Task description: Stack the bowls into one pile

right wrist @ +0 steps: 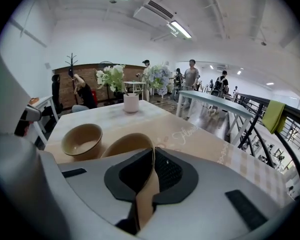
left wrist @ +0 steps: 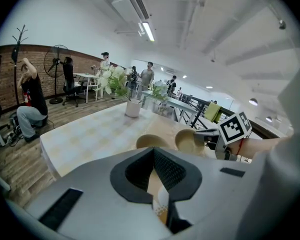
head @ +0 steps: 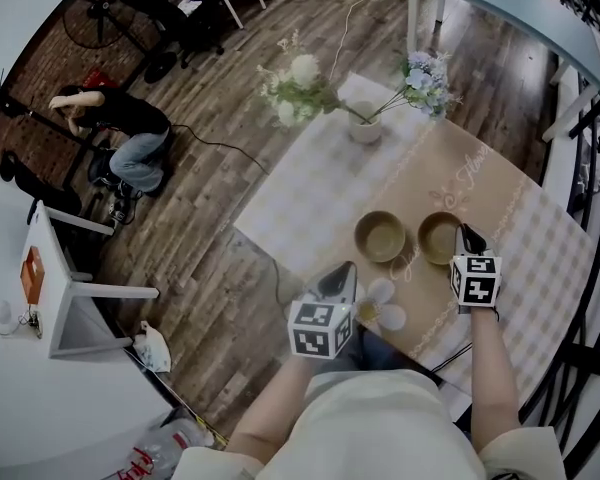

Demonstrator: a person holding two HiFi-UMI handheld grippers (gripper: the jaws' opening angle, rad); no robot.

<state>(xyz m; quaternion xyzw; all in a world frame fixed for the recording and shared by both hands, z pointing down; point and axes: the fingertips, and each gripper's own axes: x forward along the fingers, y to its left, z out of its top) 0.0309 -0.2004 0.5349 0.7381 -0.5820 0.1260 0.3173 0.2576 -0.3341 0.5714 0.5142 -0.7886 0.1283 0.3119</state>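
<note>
Wood-plank floor (head: 230, 78) fills the far left of the head view, where a person (head: 120, 128) crouches beside a chair and a small white side table (head: 75, 298) stands near the edge. Further right comes the desk (head: 310, 188), covered in a pale checked cloth with a tan runner across it. At its far end a white vase (head: 365, 125) holds a spread of white and bluish flowers (head: 300, 83).

The left claw (head: 346, 268) hovers over the near edge of the desk, its marker cube facing up. Its own view shows the claw (left wrist: 154, 153) clenched with nothing caught in it. Just beside its tip, a white flower-shaped piece (head: 382, 304) lies on the runner.

Past that tip the left bowl (head: 380, 236), tan and empty, stands upright on the runner, untouched. The right bowl (head: 438, 236), of the same colour, sits just beside it, so the two are not yet stacked.

The right claw (head: 464, 232) reaches in from the near right and grasps the right bowl by its near rim. In the right gripper view the bowl's wall (right wrist: 127, 145) runs straight into the pinch of the claw (right wrist: 152, 156), one pad inside and one outside, and the bowl looks tipped with that rim raised. The left bowl (right wrist: 82, 140) shows to its left, flat on the desk.
</note>
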